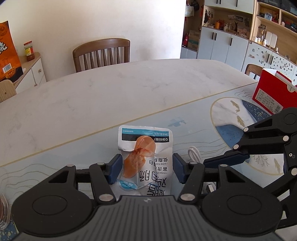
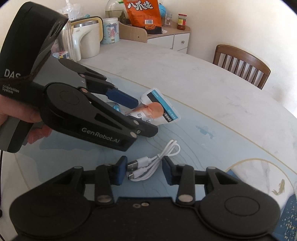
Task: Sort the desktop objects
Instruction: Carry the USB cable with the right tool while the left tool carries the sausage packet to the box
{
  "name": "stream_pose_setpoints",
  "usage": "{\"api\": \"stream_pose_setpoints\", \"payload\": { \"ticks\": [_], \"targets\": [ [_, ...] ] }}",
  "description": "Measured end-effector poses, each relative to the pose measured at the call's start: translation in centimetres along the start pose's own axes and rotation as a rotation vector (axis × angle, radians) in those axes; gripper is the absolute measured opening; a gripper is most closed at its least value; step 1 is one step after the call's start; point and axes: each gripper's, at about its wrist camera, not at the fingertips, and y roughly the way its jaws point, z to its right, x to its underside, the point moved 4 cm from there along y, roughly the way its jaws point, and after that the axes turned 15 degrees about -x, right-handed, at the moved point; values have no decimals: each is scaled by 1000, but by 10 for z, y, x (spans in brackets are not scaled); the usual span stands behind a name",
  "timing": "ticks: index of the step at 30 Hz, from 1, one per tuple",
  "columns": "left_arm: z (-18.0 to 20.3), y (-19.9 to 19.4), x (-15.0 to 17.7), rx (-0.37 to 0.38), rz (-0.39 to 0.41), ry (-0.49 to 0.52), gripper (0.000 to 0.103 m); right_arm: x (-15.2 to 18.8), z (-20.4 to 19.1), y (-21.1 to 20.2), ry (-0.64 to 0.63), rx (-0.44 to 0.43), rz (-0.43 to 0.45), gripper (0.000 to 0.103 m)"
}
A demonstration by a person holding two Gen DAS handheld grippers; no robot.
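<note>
- The left claw (image 1: pixel 145 169) pinches a white snack pouch (image 1: pixel 143 157) on the worktop (image 1: pixel 92 103); its blue pads press the pouch's sides and the foil crumples between them.
- The pouch shows an orange piece of food through a clear window, a teal and black band at its far end, and the English words "LOW FAT" and "HIGH P…" among large Chinese characters, all upside down from the left wrist view.
- The pouch sits on a pale blue mat (image 1: pixel 185 118) printed with gold fish and thin wavy lines, which covers the near part of the white marbled worktop.
- The right claw (image 2: pixel 144 169) stands around a coiled white USB cable (image 2: pixel 148 163) lying on the same mat. Its left pad is at the USB plug, its right pad is at the coil; both pads look to touch the cable.
- The cable lies just right of the pouch, near the left claw's side.
- A hand (image 2: pixel 11 115) holds the left tool, whose black body reads "GenRobot.AI", "DAS" and "Acquisition System".
- A red box (image 1: pixel 274 92) with a barcode stands at the right of the mat.
- An orange snack bag (image 2: pixel 143 13) with large white Chinese characters and a barcode rests on a side cabinet (image 2: pixel 167 37), beside a red-lidded jar (image 2: pixel 181 21).
- A cream kettle (image 2: pixel 87 40) stands at the worktop's far end.
</note>
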Motion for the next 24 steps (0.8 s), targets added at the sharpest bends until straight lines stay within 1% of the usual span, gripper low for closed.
{"api": "stream_pose_setpoints", "payload": {
  "ticks": [10, 24],
  "targets": [
    [10, -16, -9, 12, 10, 5, 57, 7, 4, -23, 18, 41, 26, 40],
    [57, -51, -21, 46, 15, 26, 57, 29, 17, -80, 67, 105, 76, 40]
  ]
}}
